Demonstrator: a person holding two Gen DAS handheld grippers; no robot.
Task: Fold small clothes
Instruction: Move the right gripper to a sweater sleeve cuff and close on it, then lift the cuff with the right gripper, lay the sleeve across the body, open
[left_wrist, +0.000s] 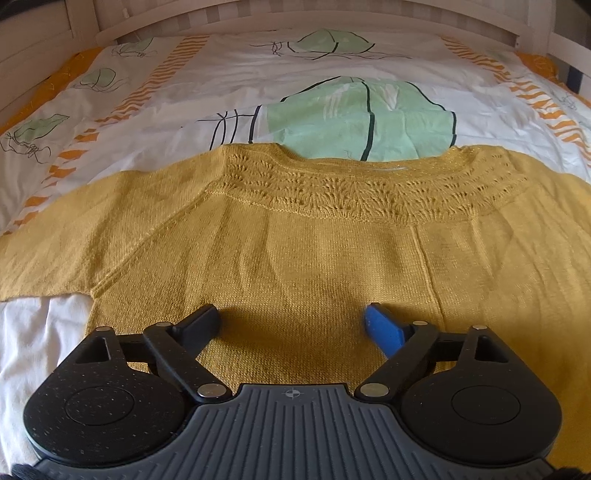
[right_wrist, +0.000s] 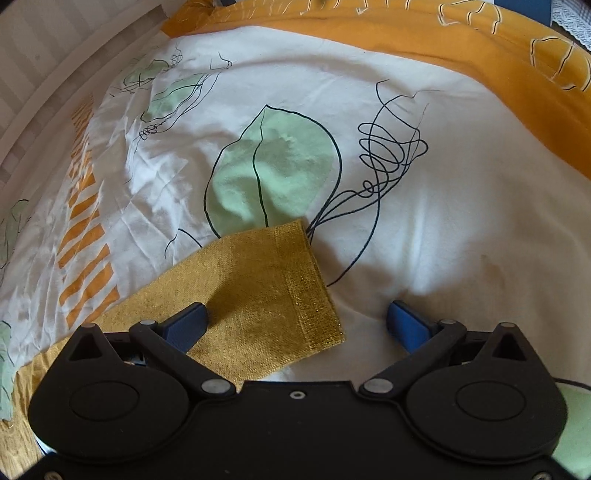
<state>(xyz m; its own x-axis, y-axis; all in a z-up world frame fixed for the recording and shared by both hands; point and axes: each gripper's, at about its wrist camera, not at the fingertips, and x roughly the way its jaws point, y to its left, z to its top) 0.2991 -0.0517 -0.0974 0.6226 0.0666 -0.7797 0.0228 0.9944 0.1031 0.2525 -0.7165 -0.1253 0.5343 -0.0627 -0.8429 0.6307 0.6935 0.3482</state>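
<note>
The mustard sweater's sleeve cuff (right_wrist: 295, 295) is being straddled by the spread-apart right gripper (right_wrist: 295, 321), sleeve running back-left; the left gripper (left_wrist: 291, 325), equally spread, is being hovered over the body (left_wrist: 295, 266).

Bare duvet (right_wrist: 424, 221) lies open beyond the sweater's cuff (right_wrist: 310, 280).

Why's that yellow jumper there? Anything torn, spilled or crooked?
Nothing stands out. The jumper lies flat and whole on the bedspread, its sleeve stretched out, with both open grippers over it.
</note>
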